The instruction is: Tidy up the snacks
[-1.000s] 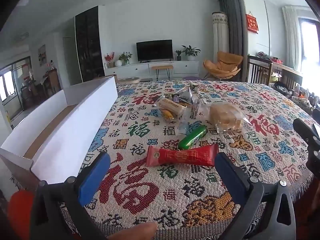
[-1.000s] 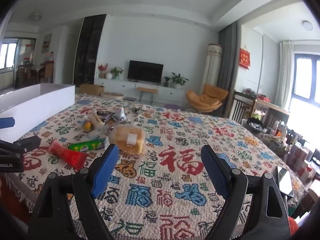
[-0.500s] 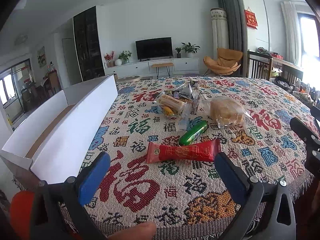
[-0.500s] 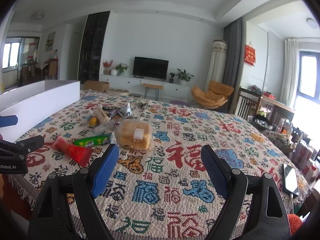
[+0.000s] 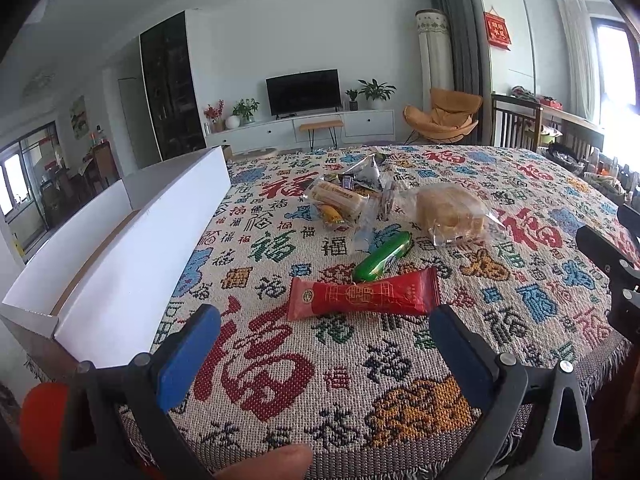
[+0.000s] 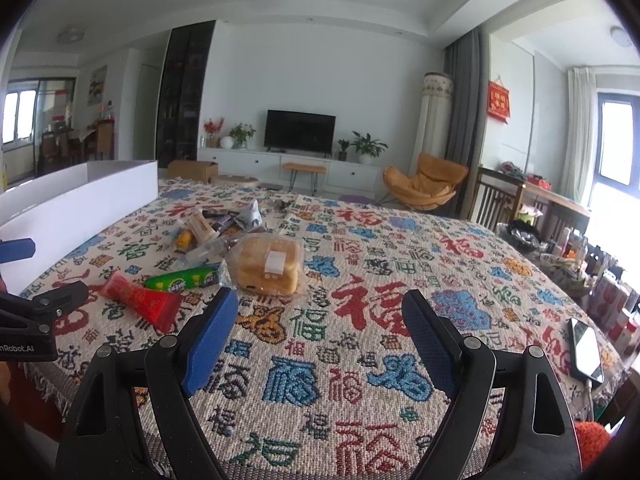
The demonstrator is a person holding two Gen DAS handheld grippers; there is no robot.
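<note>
A red snack packet (image 5: pixel 362 295) lies on the patterned tablecloth (image 5: pixel 320 380), just ahead of my open, empty left gripper (image 5: pixel 320 340). Behind it lie a green packet (image 5: pixel 383 256), a bagged bread (image 5: pixel 448 210) and a heap of small wrapped snacks (image 5: pixel 340 198). A long white open box (image 5: pixel 132 248) stands at the table's left edge. My right gripper (image 6: pixel 316 324) is open and empty, low over the cloth, right of the red packet (image 6: pixel 140 300) and in front of the bread (image 6: pixel 268 266). The green packet (image 6: pixel 184 279) and the box (image 6: pixel 76 200) show there too.
A phone (image 6: pixel 586 350) on a cable lies near the table's right edge. Cluttered items (image 6: pixel 580 264) stand beyond that edge. The left gripper's body (image 6: pixel 36 316) shows at the left of the right wrist view. The cloth's fringe hangs over the near edge.
Both grippers have moved a little forward and lower toward the snacks. The jaws stay open. Nothing on the table has moved.
</note>
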